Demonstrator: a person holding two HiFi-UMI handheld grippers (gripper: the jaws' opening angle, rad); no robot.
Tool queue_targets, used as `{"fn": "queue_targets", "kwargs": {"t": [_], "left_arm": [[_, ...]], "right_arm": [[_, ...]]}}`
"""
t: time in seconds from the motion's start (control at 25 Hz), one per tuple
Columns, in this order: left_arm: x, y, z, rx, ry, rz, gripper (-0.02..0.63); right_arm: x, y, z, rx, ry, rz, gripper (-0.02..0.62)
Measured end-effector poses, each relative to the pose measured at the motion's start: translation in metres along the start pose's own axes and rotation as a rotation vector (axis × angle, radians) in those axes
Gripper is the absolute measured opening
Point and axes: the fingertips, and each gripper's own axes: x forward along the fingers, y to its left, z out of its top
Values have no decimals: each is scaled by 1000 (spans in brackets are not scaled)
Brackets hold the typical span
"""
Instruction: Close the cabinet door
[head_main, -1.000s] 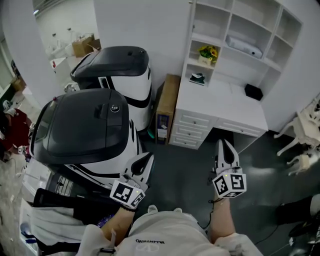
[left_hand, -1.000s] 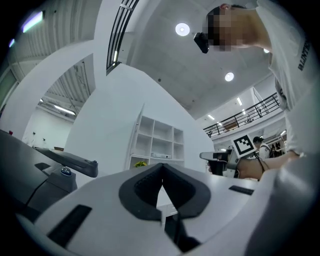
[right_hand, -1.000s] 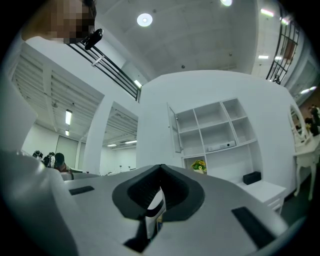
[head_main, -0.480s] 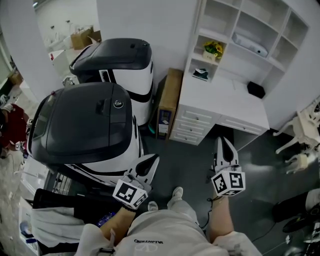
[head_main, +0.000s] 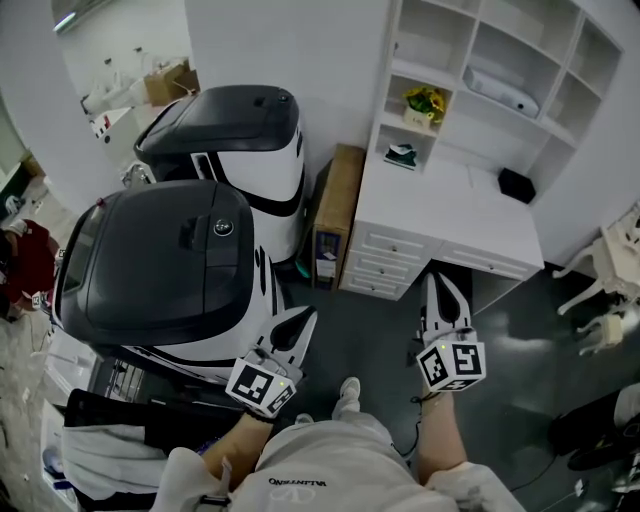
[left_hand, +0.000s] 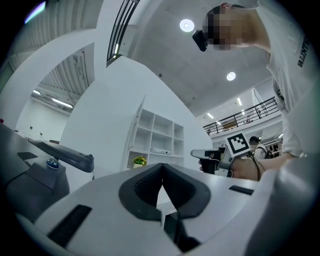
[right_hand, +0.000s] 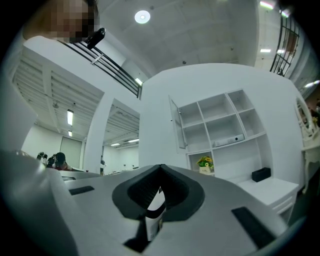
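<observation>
Cool, even indoor light. Round ceiling lamps (left_hand: 186, 24) glare near twelve o'clock in both gripper views, whose fisheye corners go black. The head view bows straight lines at its rim; floor (head_main: 370, 330) shadows are soft.

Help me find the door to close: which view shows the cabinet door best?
Right gripper view: the cabinet door stands ajar at the shelves' upper left. Left gripper view shows it small, edge-on; head view barely.

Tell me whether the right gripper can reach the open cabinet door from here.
Probably not yet. The right gripper hangs over the floor short of the desk, while the door stands open high on the left of the shelves. Nothing seems to block the way.
</observation>
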Motion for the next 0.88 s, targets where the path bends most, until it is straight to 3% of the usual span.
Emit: {"fn": "queue_targets", "kwargs": {"t": [0.56, 0.88], "left_arm": [[134, 16, -6, 58, -3, 58, 3], [180, 11, -3, 94, -3, 80, 3]], "right_arm": [[80, -91, -2, 50, -10, 86, 11], [98, -125, -6, 81, -16, 121, 11]]}}
